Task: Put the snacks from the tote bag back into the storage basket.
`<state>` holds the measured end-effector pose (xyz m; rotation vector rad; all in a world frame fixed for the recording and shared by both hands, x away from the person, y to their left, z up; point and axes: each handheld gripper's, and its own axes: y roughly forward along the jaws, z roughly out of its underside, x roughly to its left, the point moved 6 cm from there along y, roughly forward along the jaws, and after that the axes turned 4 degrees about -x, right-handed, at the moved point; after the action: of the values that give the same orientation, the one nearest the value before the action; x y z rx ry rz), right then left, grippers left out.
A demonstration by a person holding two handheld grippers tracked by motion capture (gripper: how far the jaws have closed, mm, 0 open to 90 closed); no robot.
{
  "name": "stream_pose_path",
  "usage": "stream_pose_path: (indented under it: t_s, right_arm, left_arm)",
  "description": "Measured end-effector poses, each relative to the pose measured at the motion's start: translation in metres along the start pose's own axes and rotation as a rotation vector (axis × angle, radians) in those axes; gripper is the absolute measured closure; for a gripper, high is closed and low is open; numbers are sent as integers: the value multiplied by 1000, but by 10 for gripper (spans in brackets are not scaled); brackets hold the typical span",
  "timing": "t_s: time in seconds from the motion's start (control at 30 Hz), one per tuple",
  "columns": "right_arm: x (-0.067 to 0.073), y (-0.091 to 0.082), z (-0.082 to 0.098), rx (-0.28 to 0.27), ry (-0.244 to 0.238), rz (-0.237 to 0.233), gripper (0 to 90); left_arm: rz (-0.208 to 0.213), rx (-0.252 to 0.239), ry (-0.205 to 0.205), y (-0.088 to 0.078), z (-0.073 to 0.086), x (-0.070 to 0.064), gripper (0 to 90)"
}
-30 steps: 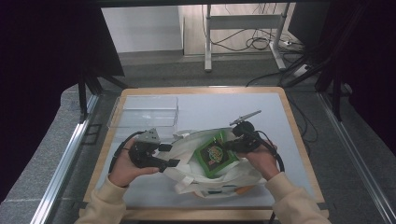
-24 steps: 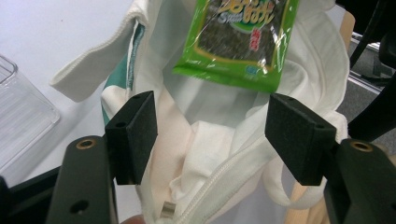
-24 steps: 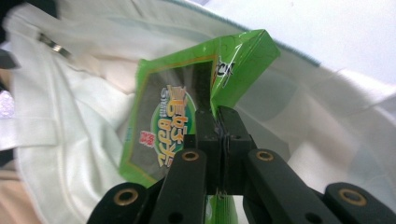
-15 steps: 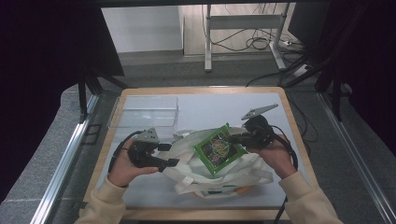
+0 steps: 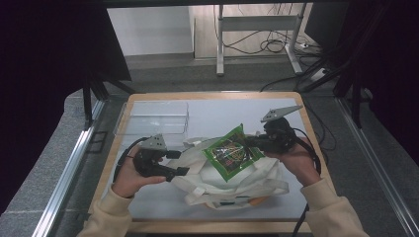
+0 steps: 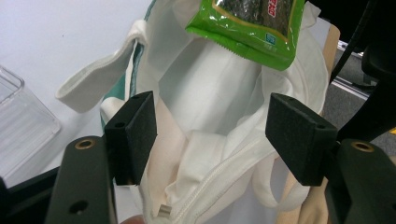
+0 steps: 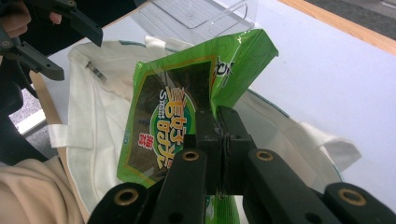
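Clear bin (image 5: 153, 118) on the table (image 5: 207, 106), behind and left of the bag (image 5: 232, 182); nothing in it that I can make out. White cloth bag lies crumpled mid-table, mouth gaping, straps loose at its near side.

Left gripper (image 5: 180, 171) at the bag's left edge, jaws spread. In the left gripper view the bag's open mouth and zip edge sit between the pads (image 6: 135, 135); whether they touch the cloth, cannot tell. Left hand (image 5: 129, 173) wraps the handle, forearm low, in from the near edge.

Green snack packet (image 5: 231, 152) hangs tilted above the bag's mouth, clear of the cloth.

Right gripper (image 5: 253, 143) right of the bag, jaws pressed together, pinching the packet's right edge. Right hand (image 5: 296, 158) raised, gripper pointing left across the bag.
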<state>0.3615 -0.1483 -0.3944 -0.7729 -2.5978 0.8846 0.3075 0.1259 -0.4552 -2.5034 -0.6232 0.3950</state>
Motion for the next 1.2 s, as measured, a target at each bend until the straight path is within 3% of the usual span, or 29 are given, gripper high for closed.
stream_pose_path:
  t_s: [0.2,0.8,1.2]
  right_arm:
    - [1,1,-4,-13,-12,-17,875]
    - [8,2,-13,-46,-61,-59,875]
    - [14,10,-19,-41,-100,-79,875]
  left_arm:
    - [16,-2,3,0,-5,-2,336]
    - [4,23,6,4,-22,5,337]
    - [40,27,9,19,-44,6,333]
